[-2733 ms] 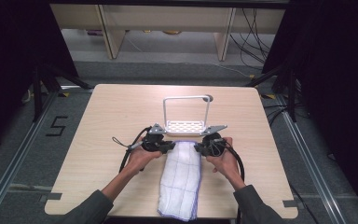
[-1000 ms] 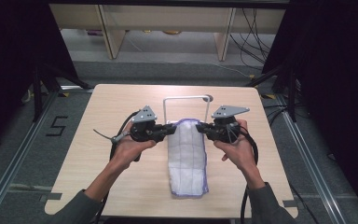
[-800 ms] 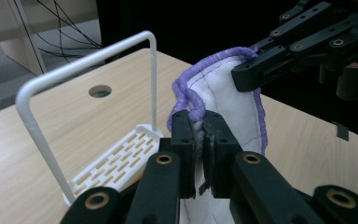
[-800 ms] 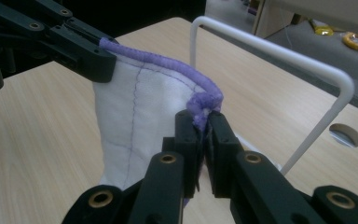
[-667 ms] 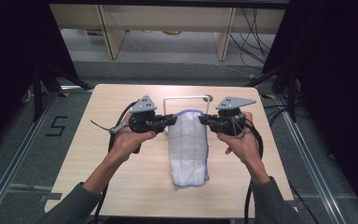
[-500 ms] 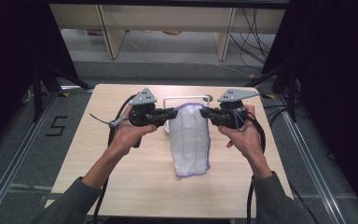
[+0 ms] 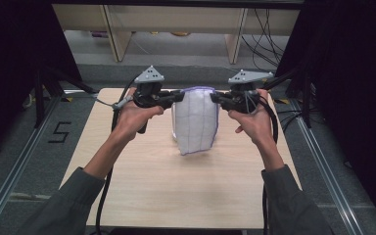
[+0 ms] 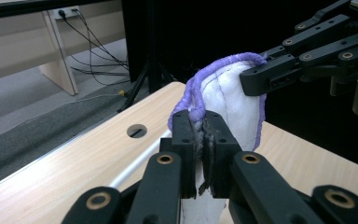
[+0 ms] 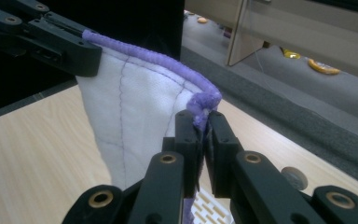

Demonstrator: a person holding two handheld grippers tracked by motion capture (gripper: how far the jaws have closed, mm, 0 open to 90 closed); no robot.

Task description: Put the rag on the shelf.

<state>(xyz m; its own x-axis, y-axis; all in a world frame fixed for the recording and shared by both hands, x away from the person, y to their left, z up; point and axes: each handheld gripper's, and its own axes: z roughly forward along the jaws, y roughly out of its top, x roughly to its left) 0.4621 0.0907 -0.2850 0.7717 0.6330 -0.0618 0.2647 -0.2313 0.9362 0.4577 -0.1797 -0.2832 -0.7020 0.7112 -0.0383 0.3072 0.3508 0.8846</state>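
Note:
A white quilted cloth (image 7: 196,120) with a purple stitched edge hangs in the air above the wooden table (image 7: 176,196), held by its two top corners. My left gripper (image 7: 181,96) is shut on the cloth's left corner and my right gripper (image 7: 212,96) is shut on its right corner, with the top hem stretched between them. In the left gripper view the black jaws of my left gripper (image 8: 200,135) pinch the cloth (image 8: 228,102) and the other gripper grips the far corner. In the right gripper view my right gripper (image 9: 204,128) clamps the purple hem of the cloth (image 9: 130,112).
A small metal rack (image 7: 174,125) stands on the table behind the hanging cloth, mostly hidden; its slotted base (image 9: 209,207) shows below the right jaws. Dark curtains flank both sides, and shelving legs and cables lie on the floor beyond the table's far edge.
Both hands have risen and moved away from the person, lifting the cloth off the table until it hangs free; earlier it lay flat on the table near the front edge.

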